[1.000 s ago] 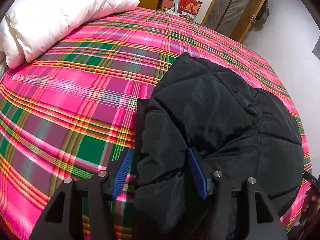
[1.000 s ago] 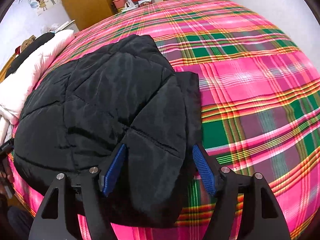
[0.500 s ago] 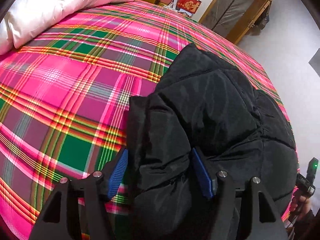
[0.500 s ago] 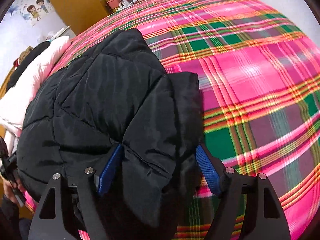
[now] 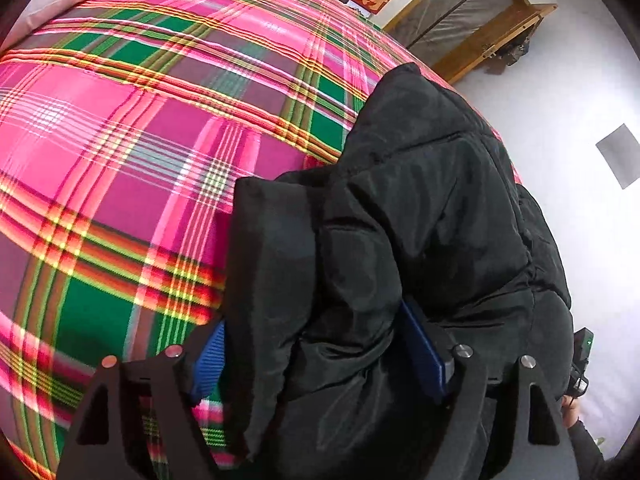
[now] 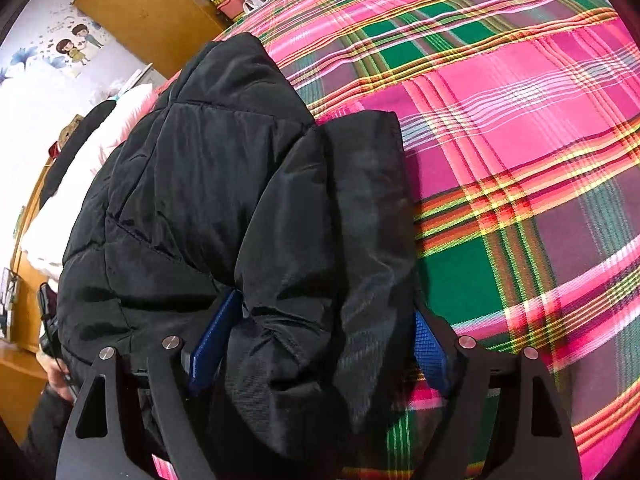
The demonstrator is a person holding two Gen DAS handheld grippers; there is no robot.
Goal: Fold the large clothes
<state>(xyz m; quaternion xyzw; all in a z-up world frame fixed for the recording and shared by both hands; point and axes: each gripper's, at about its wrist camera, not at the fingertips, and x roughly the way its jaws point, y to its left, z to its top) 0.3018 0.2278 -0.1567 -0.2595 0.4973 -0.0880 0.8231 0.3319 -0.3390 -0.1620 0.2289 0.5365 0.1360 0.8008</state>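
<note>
Two claws on one puffy black padded jacket (image 5: 420, 240), which sits bundled on the pink-and-green plaid bedspread (image 5: 120, 160). It fills the lower right of the left wrist view and the left and middle of the right wrist view.

My left claw (image 5: 316, 354) has a thick roll of the jacket's edge between its blue pads (image 5: 424, 352). Its jaws have just been opening, and they stand spread wide now, so I read it as letting go, not pinching. The near pad is half buried in fabric, so I can't swear it's clear of the cloth. Same story on the right claw (image 6: 320, 344): jaws just been opening, spread wide, a fat fold of jacket (image 6: 240, 220) bulging up between them and over the bedspread (image 6: 520, 160).

So my guess is that this is the tail end of a fold, the bundle set down and released. Next move calls for backing both claws straight out without dragging the fold open, then checking whether it holds shape, because padded stuff likes to spring back.

Hard to make out: where the sleeves and collar went, since it's all black on black. The jacket's near edge is cut off at the bottom of both frames. A hand (image 5: 572, 408) peeks in at the lower right of the left view, mostly hidden.
</note>
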